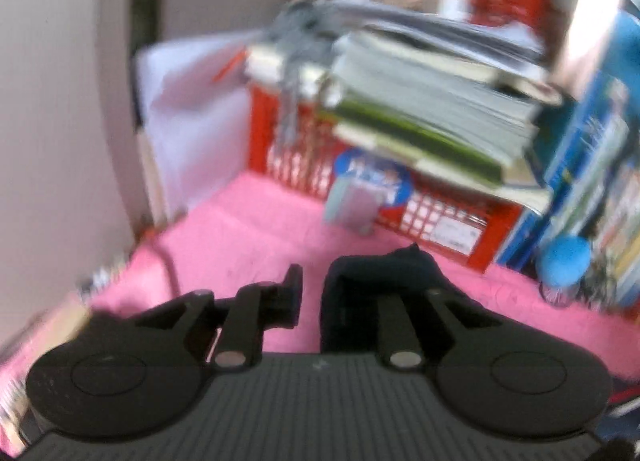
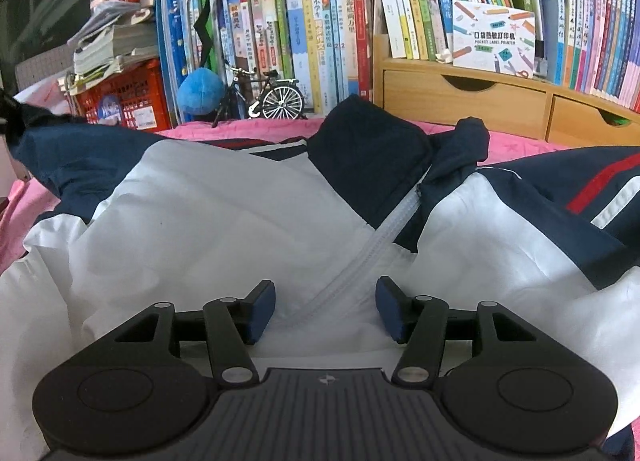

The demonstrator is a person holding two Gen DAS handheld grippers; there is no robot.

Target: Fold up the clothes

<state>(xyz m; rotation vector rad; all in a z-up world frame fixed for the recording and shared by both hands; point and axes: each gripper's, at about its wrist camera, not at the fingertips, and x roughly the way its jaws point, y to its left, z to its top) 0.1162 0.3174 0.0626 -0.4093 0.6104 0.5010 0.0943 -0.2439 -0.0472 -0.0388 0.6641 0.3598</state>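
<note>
The right gripper (image 2: 325, 311) hangs wide open and empty over the white-and-navy jacket (image 2: 224, 217) spread on the pink cover (image 2: 516, 141), while the left gripper (image 1: 312, 293) has dark cloth (image 1: 384, 277) bunched over 1 finger, its grip unclear, the red crate (image 1: 436, 217) beyond.

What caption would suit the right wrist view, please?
Open right gripper poised over the white-and-navy jacket, spread on pink bedding.

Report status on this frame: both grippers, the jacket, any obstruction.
Left gripper shut on dark jacket fabric, view blurred. Right gripper open, over the white front and zipper. Jacket spread unfolded on pink cover. Nothing lies on it.
</note>
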